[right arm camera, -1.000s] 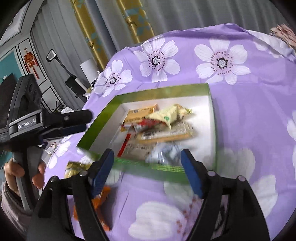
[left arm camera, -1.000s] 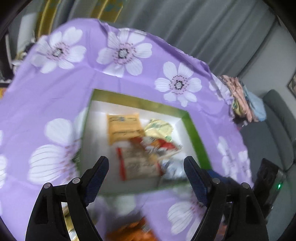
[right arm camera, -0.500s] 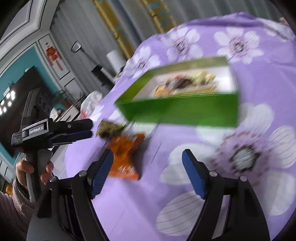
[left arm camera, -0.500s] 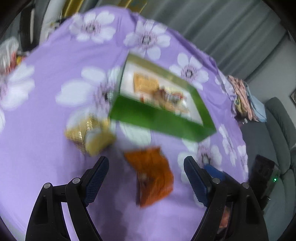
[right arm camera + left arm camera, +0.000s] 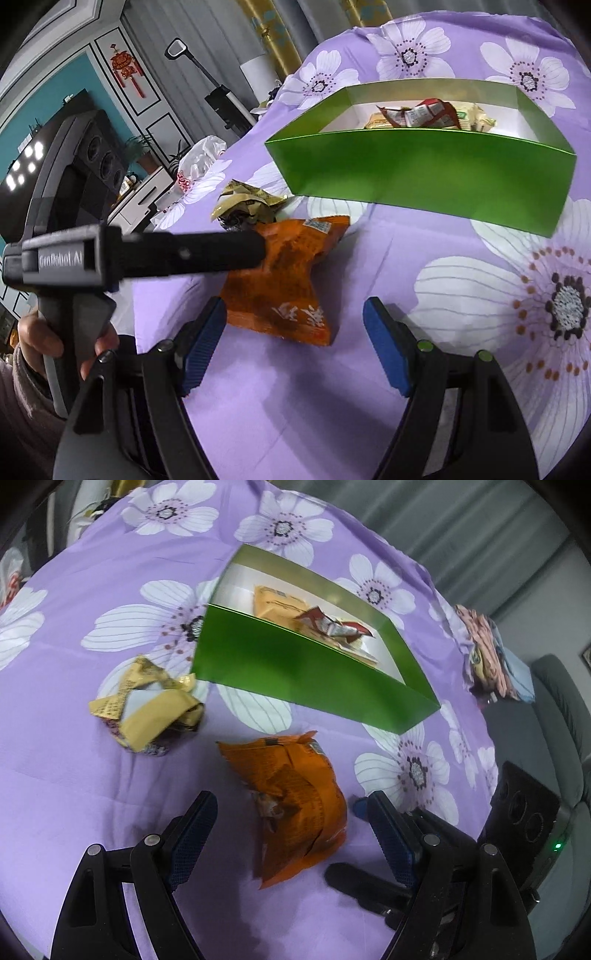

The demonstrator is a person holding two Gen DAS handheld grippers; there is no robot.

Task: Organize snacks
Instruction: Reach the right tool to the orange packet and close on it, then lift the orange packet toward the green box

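An orange snack packet (image 5: 295, 801) (image 5: 280, 280) lies crumpled on the purple flowered cloth, just in front of both grippers. My left gripper (image 5: 291, 812) is open, its blue pads on either side of the packet without touching it. My right gripper (image 5: 293, 317) is open too, with the packet's near edge between its tips. A yellow-brown wrapped snack (image 5: 147, 705) (image 5: 247, 203) sits further left. The green box (image 5: 306, 672) (image 5: 424, 173) behind them holds several snack packets. The left gripper's black body (image 5: 147, 254) crosses the right wrist view, held by a hand (image 5: 55, 339).
The purple cloth (image 5: 74, 775) covers a round table that drops off at the near and right edges. A pile of folded cloth (image 5: 491, 657) lies at the far right rim. A grey sofa (image 5: 561, 716) stands beyond it. Cabinets and a plastic bag (image 5: 199, 158) stand to the left.
Both grippers pulled back from above the green box and sank toward the cloth. The orange packet and yellow snack came into view and now lie close before the open jaws.
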